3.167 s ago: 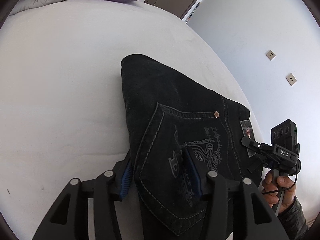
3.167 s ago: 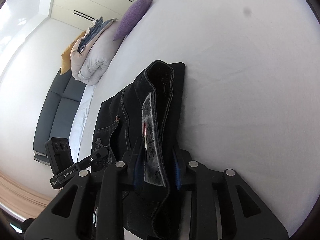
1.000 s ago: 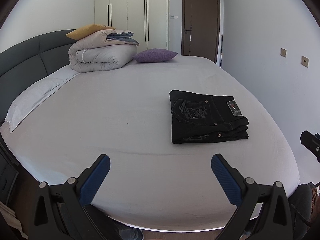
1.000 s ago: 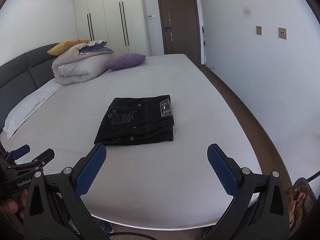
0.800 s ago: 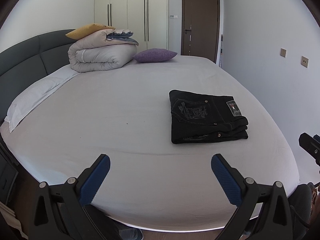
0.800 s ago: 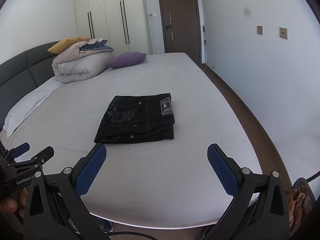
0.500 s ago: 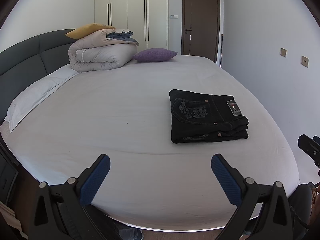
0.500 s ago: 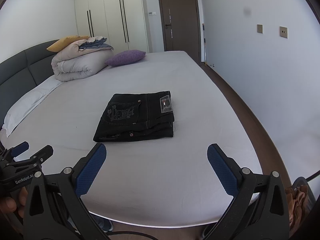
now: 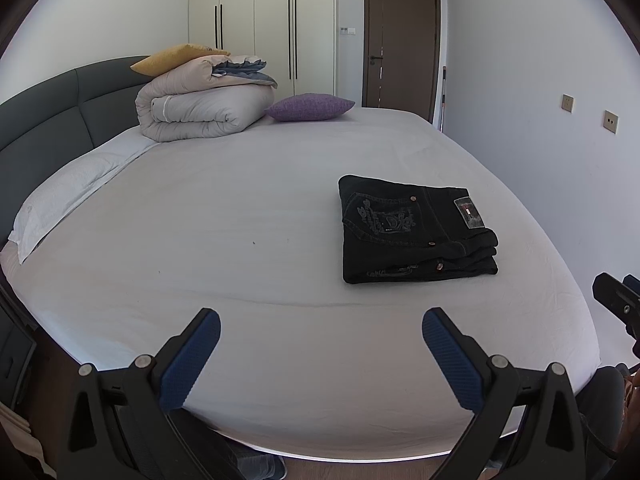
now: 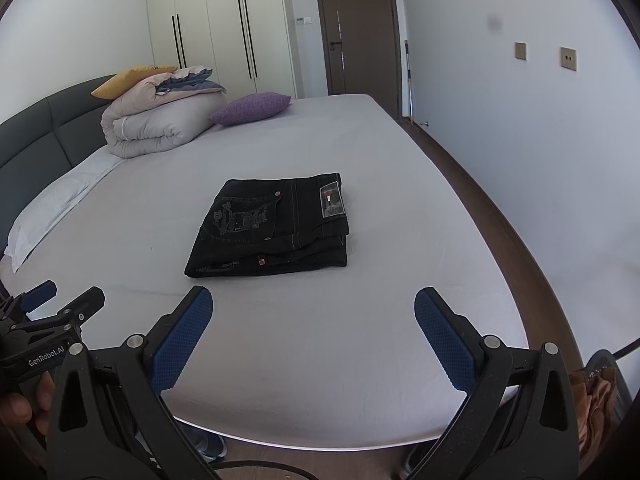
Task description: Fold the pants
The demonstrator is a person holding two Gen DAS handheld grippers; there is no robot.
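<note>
Left tongs (image 9: 320, 354) released, blue ribbed pads (image 9: 191, 356) spread wide, nothing between them. Right tongs (image 10: 313, 334) same: spread apart, empty. Both sit at the bottom of their frames, hovering off the near edge of the white-sheeted bed (image 9: 224, 216), well apart from the cloth. My guess is I'm holding them back so the cameras get the result unobstructed.

Folded black denim pants (image 9: 416, 230) lie flat on the bed, right of centre in the left view, mid-frame in the right view (image 10: 276, 226). Compact rectangular stack, several layers showing at the near edge, embroidered back pocket and waistband patch facing up. Edges look roughly aligned, so I'd call the fold done; nothing left to grab.

Further out: rolled beige duvet (image 9: 200, 110) with a mustard cushion on top, upper left, against the dark grey padded headboard (image 9: 52, 120). Purple pillow (image 9: 310, 107) just beside the duvet. All well apart from the pants, which probably keeps the folding area free.

Only risk I see: layers slumping if bumped.
</note>
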